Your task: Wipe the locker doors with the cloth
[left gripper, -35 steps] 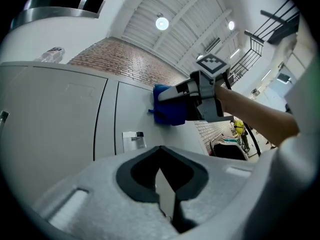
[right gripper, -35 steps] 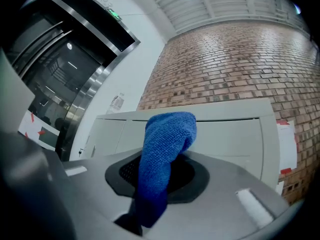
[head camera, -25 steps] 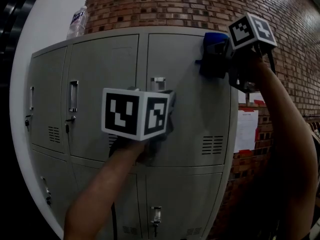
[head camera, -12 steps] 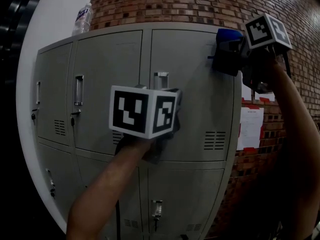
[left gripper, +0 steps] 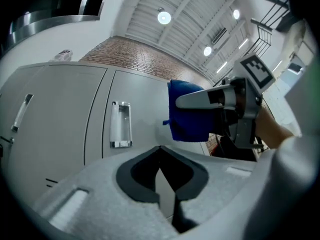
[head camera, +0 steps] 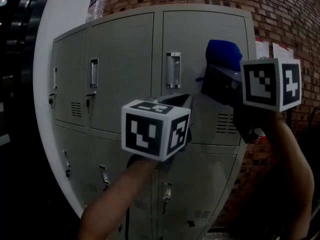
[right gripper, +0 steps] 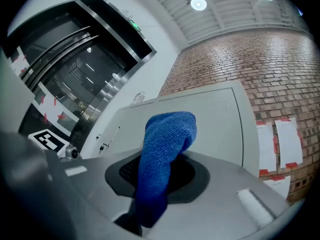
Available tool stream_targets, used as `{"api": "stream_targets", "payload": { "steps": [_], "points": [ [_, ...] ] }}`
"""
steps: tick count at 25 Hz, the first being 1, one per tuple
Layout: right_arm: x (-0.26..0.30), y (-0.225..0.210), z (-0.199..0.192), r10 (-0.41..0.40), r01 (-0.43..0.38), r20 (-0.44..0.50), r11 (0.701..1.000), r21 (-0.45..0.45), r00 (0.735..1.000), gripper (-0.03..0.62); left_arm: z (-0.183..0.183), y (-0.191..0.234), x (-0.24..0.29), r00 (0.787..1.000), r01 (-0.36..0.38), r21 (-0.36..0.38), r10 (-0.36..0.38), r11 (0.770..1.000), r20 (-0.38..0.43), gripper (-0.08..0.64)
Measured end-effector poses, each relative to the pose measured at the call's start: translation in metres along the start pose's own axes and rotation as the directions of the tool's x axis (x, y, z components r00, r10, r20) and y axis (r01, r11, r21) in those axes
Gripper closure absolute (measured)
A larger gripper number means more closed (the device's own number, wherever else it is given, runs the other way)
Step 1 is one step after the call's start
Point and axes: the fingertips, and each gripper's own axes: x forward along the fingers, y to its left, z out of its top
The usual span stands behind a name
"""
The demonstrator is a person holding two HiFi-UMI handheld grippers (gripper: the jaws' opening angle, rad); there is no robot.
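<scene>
The right gripper (right gripper: 159, 176) is clamped on a blue cloth (right gripper: 165, 149), which bulges up out of its jaws. In the head view this cloth (head camera: 223, 51) lies against the upper right locker door (head camera: 200, 29), to the right of the recessed handle (head camera: 173, 70) — it seems to touch the metal, though the dim view makes this hard to confirm. The left gripper (left gripper: 160, 151) has its jaws pressed together with nothing between them, pointing at the same door lower down. A plastic bottle (head camera: 94, 6) stands on top of the lockers.
</scene>
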Motion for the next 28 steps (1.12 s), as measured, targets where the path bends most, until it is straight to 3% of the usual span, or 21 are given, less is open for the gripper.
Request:
{"api": "stream_targets", "payload": {
  "steps": [8,17,22,28],
  "points": [
    [-0.033,0.055,-0.078,0.008,-0.008,0.019,0.999,0.049,1.0,0.499,-0.052,-0.003,-0.05,0.996,-0.085,0.023,0.085,0.996,-0.032,0.557],
    [-0.084,0.15,-0.183,-0.067,0.067,-0.008,0.994,0.082,0.998,0.499,-0.15,-0.028,-0.137,0.985,-0.12,0.023,0.122,0.992,-0.118,0.557],
    [-0.111,0.189,-0.215,-0.14,0.142,-0.023,0.985,0.098,0.99,0.502,-0.175,-0.047,-0.18,0.983,-0.126,0.022,0.128,0.992,-0.129,0.557],
    [-0.133,0.227,-0.248,-0.161,0.167,-0.059,0.979,0.115,0.985,0.505,-0.208,-0.071,-0.217,0.983,-0.122,0.008,0.122,0.992,-0.14,0.557]
  ]
}}
